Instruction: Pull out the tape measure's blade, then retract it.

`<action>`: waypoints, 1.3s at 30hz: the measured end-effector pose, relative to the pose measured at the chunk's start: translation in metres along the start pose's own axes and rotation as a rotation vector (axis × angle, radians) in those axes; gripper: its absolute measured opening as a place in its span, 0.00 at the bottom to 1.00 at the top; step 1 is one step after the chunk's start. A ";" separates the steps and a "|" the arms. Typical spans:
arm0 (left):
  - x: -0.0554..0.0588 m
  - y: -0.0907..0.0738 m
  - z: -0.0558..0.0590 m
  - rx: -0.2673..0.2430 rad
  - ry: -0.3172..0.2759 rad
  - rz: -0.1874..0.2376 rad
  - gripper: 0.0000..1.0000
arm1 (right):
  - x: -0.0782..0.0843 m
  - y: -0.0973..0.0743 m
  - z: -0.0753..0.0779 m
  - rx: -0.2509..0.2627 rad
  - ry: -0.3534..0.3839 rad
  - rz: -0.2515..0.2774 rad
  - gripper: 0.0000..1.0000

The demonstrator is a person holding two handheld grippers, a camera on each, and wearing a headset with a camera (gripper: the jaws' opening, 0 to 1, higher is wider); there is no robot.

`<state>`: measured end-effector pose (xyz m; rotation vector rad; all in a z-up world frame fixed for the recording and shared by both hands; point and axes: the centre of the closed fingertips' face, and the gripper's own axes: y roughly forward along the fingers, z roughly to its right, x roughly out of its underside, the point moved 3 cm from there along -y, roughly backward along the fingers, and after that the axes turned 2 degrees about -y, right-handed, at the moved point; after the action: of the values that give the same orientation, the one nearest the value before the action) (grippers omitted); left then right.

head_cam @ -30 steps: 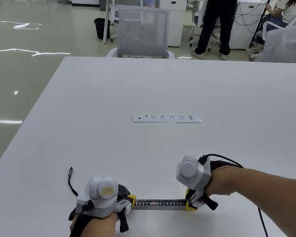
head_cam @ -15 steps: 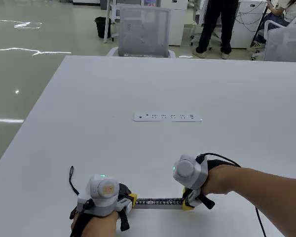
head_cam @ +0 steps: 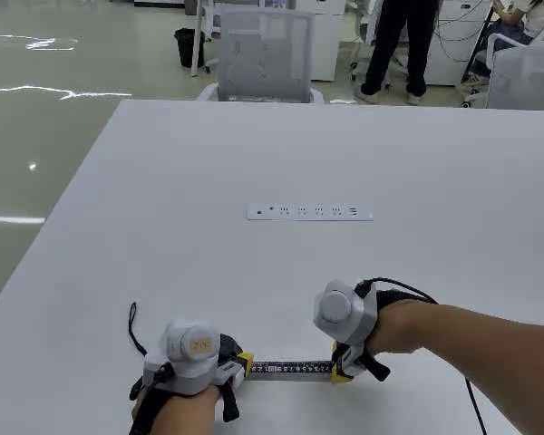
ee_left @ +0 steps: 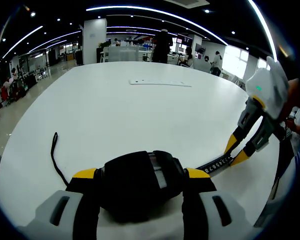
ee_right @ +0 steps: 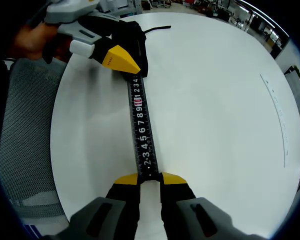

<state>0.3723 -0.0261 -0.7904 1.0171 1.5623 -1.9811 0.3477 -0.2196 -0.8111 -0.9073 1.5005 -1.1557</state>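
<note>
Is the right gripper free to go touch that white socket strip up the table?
Probably not yet. The table toward the socket strip is bare, but the right gripper is shut on the blade, and the left gripper holds the case. It would have to let go first.

The surface looks smooth, matt and white. The tape measure's case is matt black, seemingly rubbery plastic. Its blade is black with a faint sheen and printed numerals. The left claw and the right claw have smooth pale grey plastic shells with yellow tips. The floor is glossy and mirrors the lights.
</note>
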 end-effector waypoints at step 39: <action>0.000 0.000 0.000 0.005 0.000 -0.001 0.64 | -0.018 0.005 -0.003 -0.002 -0.006 0.017 0.15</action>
<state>0.3723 -0.0262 -0.7903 1.0177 1.5590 -1.9871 0.3486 -0.2003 -0.8107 -0.8968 1.5016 -1.1381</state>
